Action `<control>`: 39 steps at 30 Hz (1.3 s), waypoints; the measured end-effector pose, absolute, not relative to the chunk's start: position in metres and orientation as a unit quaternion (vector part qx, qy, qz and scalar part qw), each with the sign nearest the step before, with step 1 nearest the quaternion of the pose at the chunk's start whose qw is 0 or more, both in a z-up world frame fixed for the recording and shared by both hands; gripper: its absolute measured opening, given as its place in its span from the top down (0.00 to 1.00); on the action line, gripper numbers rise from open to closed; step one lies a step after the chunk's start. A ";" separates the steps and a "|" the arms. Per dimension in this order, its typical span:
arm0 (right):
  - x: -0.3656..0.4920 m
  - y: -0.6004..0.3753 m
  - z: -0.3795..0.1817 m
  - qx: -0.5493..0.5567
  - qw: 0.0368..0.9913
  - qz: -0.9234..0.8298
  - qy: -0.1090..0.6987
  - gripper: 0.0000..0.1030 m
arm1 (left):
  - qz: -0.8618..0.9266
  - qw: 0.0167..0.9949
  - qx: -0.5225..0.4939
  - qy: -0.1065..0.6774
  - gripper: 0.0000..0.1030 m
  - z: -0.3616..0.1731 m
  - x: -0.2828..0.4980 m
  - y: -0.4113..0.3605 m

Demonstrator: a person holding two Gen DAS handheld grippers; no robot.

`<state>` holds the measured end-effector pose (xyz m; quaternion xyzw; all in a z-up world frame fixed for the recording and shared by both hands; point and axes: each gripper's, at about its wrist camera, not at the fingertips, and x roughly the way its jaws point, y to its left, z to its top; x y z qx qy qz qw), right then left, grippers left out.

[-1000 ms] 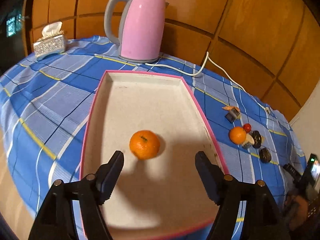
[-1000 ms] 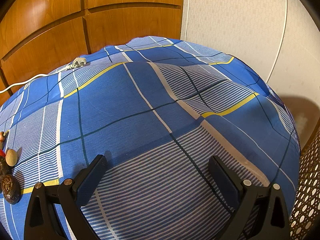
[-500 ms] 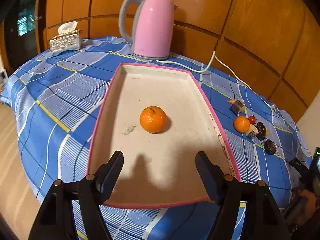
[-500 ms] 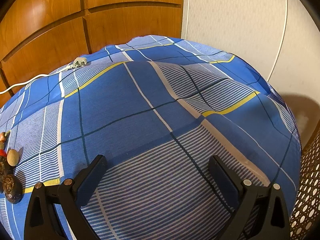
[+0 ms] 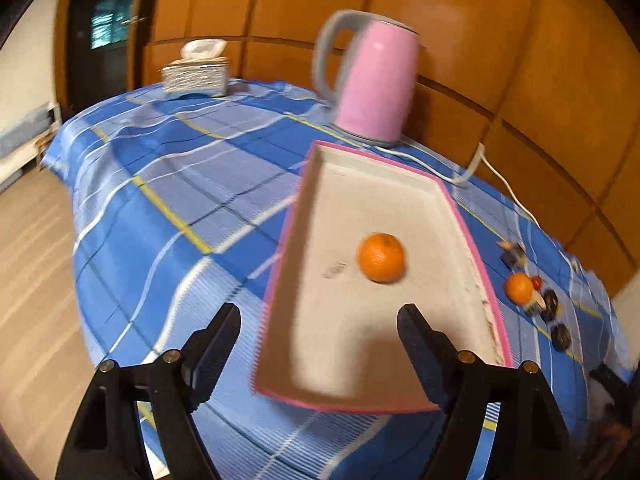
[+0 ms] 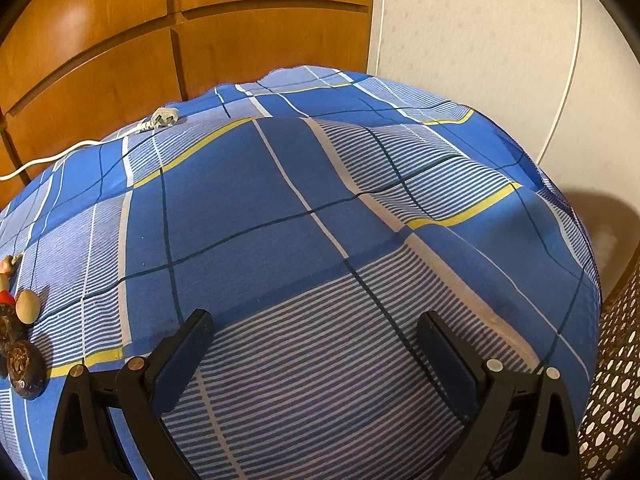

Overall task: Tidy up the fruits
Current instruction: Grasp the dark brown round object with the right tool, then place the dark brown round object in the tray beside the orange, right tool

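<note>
An orange (image 5: 381, 257) lies inside the pink-rimmed tray (image 5: 486, 292) on the blue checked tablecloth. My left gripper (image 5: 320, 330) hovers over the tray's near left corner, back from the orange, its jaws opening with nothing between them. To the right of the tray lie a second orange (image 5: 519, 288), a small red fruit (image 5: 536, 281) and dark round fruits (image 5: 561, 336). My right gripper (image 6: 318, 344) stands open over bare cloth. In the right wrist view a tan oval fruit (image 6: 27, 306) and a dark fruit (image 6: 26, 368) lie at the left edge.
A pink kettle (image 5: 374, 84) stands behind the tray with its white cord (image 5: 500, 176) trailing right; the plug (image 6: 164, 118) lies near the table's back edge. A tissue box (image 5: 196, 74) is at the far left. Wooden panels back the table; a woven basket (image 6: 616, 380) stands at right.
My left gripper has drawn back and swung left, so the tray and orange now sit further right and farther off. Its jaws have widened. The right gripper has not moved.
</note>
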<state>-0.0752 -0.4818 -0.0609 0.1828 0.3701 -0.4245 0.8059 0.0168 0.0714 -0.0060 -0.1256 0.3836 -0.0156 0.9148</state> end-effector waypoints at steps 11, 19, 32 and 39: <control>-0.030 -0.406 -0.036 0.166 0.886 -0.168 0.399 0.26 | -0.009 0.906 -0.137 0.401 0.17 -0.019 0.013 0.084; 0.008 -0.357 -0.039 0.117 0.896 -0.081 0.420 0.26 | 0.027 0.898 -0.155 0.411 0.16 -0.026 0.010 0.093; 0.001 -0.349 -0.029 0.047 0.897 -0.112 0.426 0.54 | 0.020 0.894 -0.136 0.427 0.11 -0.036 0.013 0.084; -0.001 -0.298 0.000 0.019 0.915 0.004 0.402 0.54 | 0.012 0.892 -0.134 0.432 0.10 -0.039 0.013 0.082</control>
